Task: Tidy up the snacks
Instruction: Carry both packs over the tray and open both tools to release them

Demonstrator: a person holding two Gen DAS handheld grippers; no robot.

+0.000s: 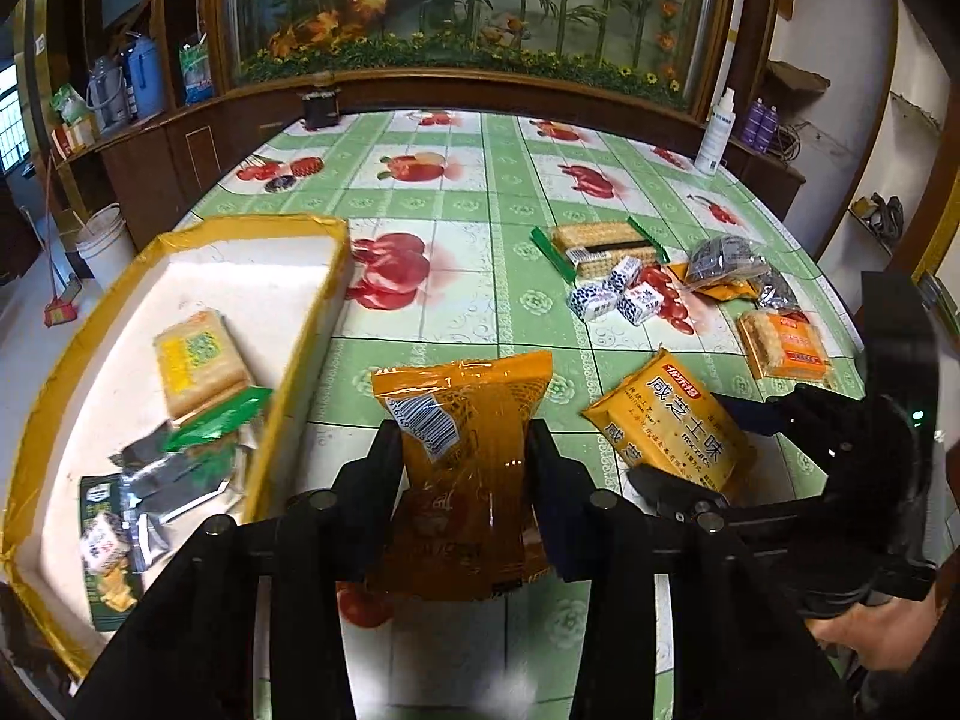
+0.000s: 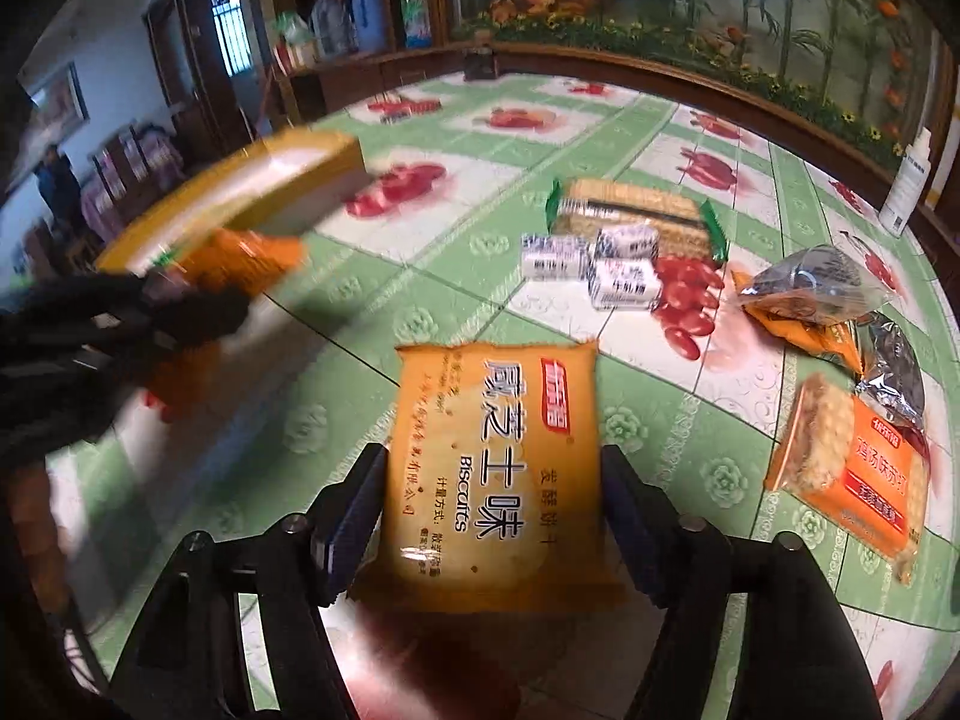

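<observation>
My left gripper (image 1: 465,438) is shut on an orange snack packet (image 1: 465,420) and holds it just right of the yellow-rimmed white box (image 1: 312,324). The box holds a cracker pack (image 1: 198,363), silver packets (image 1: 174,474) and more. My right gripper (image 2: 492,468) has its jaws around a yellow biscuit packet (image 2: 492,468) on the table; it also shows in the left wrist view (image 1: 672,420). The left gripper appears blurred at the left of the right wrist view (image 2: 180,306).
Loose snacks lie on the fruit-print tablecloth: a green-ended cracker pack (image 1: 600,243), three small blue-white packets (image 1: 618,294), a dark seed bag (image 1: 726,261), an orange cracker pack (image 1: 783,345). A white spray bottle (image 1: 714,132) stands at the far right edge.
</observation>
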